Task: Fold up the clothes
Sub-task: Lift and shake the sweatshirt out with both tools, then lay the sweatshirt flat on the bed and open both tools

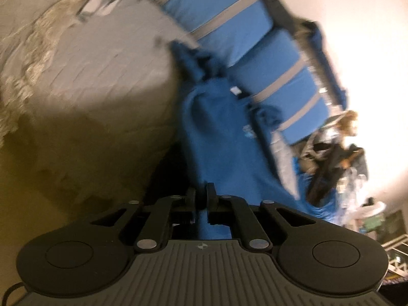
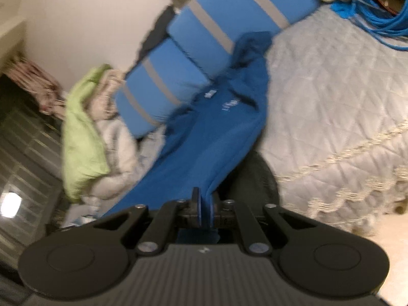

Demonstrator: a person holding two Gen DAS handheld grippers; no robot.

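Plainly, both of your grippers are clamped on the same blue sweatshirt (image 1: pixel 224 137): in the left wrist view the left gripper (image 1: pixel 201 193) has its jaws pinched on a fold of blue cloth, and in the right wrist view the right gripper (image 2: pixel 205 200) has its jaws nipped on another edge of it. The garment hangs stretched away from the jaws toward the bed (image 2: pixel 331 97), with its far end, a bunched part that may be a hood, lying against the blue cushions with grey stripes (image 1: pixel 229 20). Both pictures are smeared by motion, so the pale print on the chest cannot be read and you cannot tell where the sleeves lie. The part of the cloth below each gripper is cut off behind the gripper's body. Beside the cushions in the right wrist view a green pillow (image 2: pixel 81 132) rests on pale bedding; the clutter at the right edge of the left wrist view is too blurred to name.
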